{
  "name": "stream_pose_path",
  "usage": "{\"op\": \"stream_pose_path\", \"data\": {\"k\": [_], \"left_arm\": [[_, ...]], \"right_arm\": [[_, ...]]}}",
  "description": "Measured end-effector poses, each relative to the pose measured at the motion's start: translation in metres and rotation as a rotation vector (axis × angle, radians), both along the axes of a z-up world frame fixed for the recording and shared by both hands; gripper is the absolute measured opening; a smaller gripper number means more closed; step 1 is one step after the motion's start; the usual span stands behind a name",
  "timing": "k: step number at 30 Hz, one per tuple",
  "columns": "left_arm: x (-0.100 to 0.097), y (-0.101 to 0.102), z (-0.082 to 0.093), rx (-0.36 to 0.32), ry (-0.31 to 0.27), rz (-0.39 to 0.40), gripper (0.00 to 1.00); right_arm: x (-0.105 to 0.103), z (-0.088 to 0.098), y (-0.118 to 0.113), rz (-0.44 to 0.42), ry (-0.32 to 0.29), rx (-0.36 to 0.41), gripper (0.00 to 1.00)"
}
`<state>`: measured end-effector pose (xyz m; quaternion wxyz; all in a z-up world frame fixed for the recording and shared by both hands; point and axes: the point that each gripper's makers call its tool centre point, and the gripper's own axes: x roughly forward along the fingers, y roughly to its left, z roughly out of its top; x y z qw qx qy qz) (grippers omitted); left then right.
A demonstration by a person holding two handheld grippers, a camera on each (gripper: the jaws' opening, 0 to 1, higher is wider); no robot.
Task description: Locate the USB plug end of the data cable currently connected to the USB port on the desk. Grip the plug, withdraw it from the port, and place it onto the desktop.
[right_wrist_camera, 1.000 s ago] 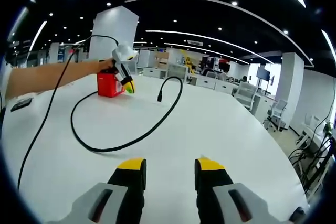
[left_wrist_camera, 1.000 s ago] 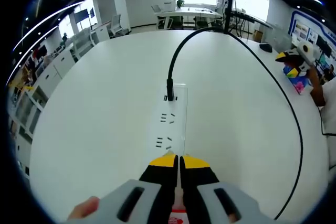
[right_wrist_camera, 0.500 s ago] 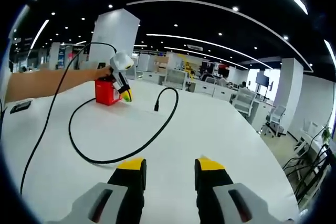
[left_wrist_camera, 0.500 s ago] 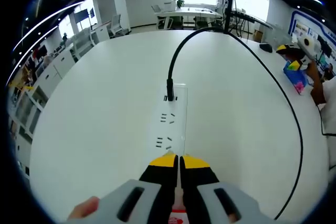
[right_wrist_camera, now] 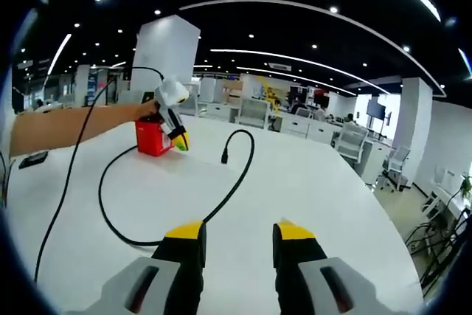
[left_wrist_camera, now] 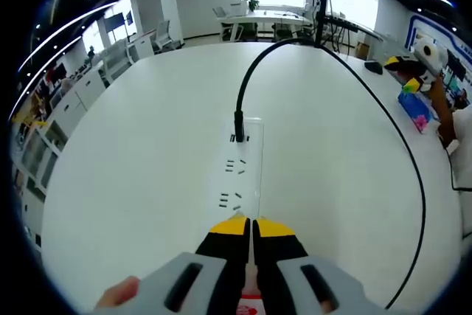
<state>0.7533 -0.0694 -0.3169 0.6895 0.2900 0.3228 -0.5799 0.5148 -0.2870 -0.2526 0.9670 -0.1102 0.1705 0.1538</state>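
Note:
A white power strip point(left_wrist_camera: 248, 171) lies on the white table point(left_wrist_camera: 140, 153), straight ahead of my left gripper point(left_wrist_camera: 252, 222), whose jaws are shut with nothing seen between them. A black USB plug point(left_wrist_camera: 238, 126) sits in the strip's far end, and its black cable point(left_wrist_camera: 254, 71) arcs away across the table. In the right gripper view my right gripper point(right_wrist_camera: 239, 231) is open and hovers above the table, well short of the plug point(right_wrist_camera: 225, 158). The left gripper point(right_wrist_camera: 174, 116) shows there beside a red box point(right_wrist_camera: 152, 139). The right gripper point(left_wrist_camera: 413, 60) appears at the far right of the left gripper view.
A second run of black cable point(left_wrist_camera: 419, 182) sweeps along the table's right side. A colourful box point(left_wrist_camera: 417, 105) and a small dark object point(left_wrist_camera: 374, 68) lie near the right edge. A dark flat object point(right_wrist_camera: 33, 158) rests at the left. Office desks and chairs point(left_wrist_camera: 265, 20) stand beyond the table.
The right gripper has risen and shifted a little at the table's right edge, so its view changed slightly. The left gripper, plug and strip have not moved.

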Motion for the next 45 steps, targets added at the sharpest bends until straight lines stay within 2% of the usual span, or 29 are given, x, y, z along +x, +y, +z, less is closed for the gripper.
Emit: {"op": "stream_pose_path", "data": {"k": [11, 24, 32, 37, 45], "left_arm": [[-0.001, 0.001, 0.000, 0.002, -0.001, 0.002, 0.03], [-0.001, 0.000, -0.001, 0.002, -0.001, 0.002, 0.03], [-0.001, -0.001, -0.002, 0.004, -0.002, 0.002, 0.03], [-0.001, -0.001, -0.002, 0.004, -0.001, 0.003, 0.03], [-0.001, -0.001, -0.002, 0.006, 0.000, 0.003, 0.03]], "right_arm": [[0.013, 0.002, 0.004, 0.019, 0.009, -0.027, 0.39], [0.036, 0.017, 0.008, 0.054, 0.004, -0.084, 0.39], [0.047, 0.021, 0.008, 0.068, 0.012, -0.087, 0.39], [0.060, 0.022, 0.009, 0.080, 0.031, -0.092, 0.39], [0.079, 0.035, 0.016, 0.102, 0.031, -0.106, 0.39]]}}
